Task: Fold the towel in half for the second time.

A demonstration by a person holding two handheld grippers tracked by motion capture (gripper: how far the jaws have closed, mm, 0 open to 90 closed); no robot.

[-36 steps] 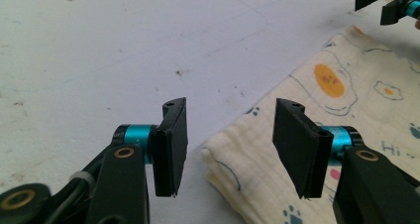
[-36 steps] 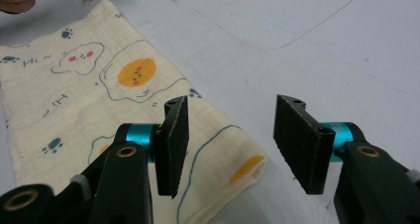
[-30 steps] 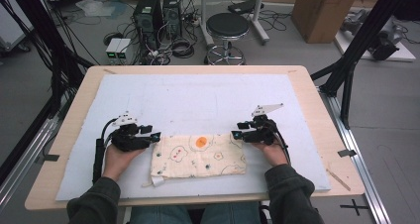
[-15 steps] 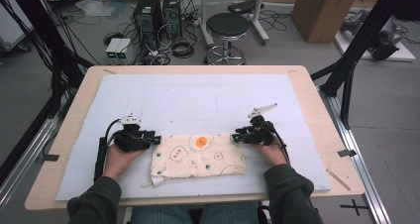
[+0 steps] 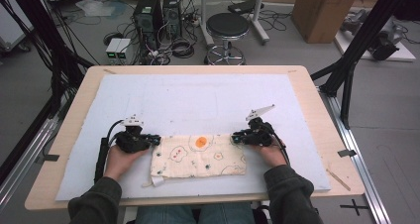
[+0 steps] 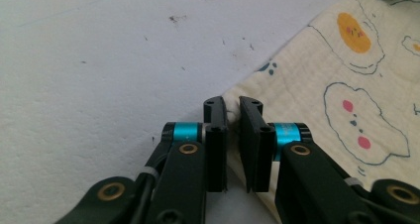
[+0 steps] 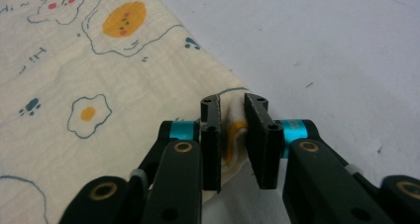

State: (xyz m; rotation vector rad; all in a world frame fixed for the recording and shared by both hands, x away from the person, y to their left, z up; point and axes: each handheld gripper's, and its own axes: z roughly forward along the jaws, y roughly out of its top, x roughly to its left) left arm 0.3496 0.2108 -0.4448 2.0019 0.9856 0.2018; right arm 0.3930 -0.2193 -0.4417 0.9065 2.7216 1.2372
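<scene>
In the high view, a cream printed cloth [image 5: 198,155] is lying flat on the white mat [image 5: 198,100] at the near edge of the table [image 5: 317,92], with the left gripper [image 5: 154,140] at its far left corner and the right gripper [image 5: 236,138] at its far right corner.

In the left gripper view, the jaws have just been closing and are pinching the cloth's corner [image 6: 233,120].

In the right gripper view, the jaws have just been closing too, and are squeezing a bunched fold of cloth [image 7: 233,130].
</scene>
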